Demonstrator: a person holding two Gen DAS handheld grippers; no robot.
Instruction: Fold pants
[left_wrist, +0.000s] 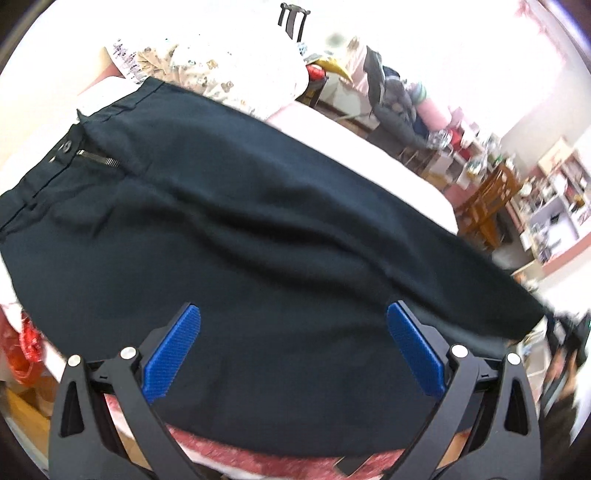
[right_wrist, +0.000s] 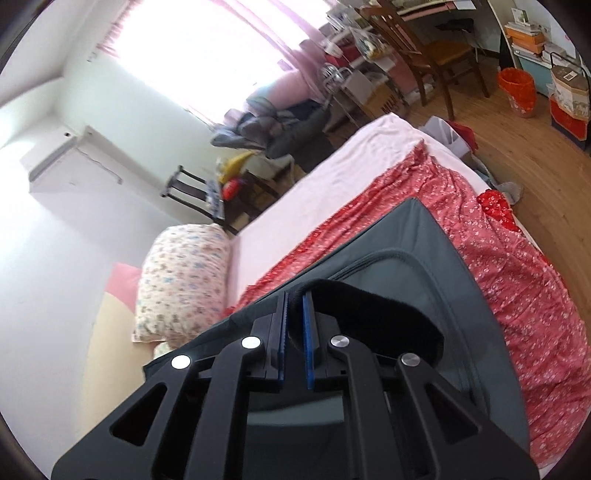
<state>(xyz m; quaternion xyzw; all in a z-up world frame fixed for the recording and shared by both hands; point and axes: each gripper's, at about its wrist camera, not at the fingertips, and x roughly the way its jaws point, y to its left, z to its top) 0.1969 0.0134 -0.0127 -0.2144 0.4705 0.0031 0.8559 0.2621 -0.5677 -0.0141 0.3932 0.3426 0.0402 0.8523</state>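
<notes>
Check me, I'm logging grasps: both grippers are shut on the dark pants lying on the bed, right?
Not quite. Only the right gripper is shut on the pants, pinching a fold of them, as the right wrist view shows. The left gripper is open over them in the left wrist view. The pants do lie on the bed.

The left wrist view looks down at a slant from close above the pants (left_wrist: 258, 240), across the bed (left_wrist: 399, 166) toward its far edge and the chair (left_wrist: 487, 203) beyond. The right wrist view sits low and tilted at the bed's near edge, facing along the bed (right_wrist: 332, 184) to the pillow (right_wrist: 181, 280) and window (right_wrist: 192, 48). Both views show the bed, pants (right_wrist: 424, 266), pillow (left_wrist: 236, 66) and chair (right_wrist: 424, 48).
</notes>
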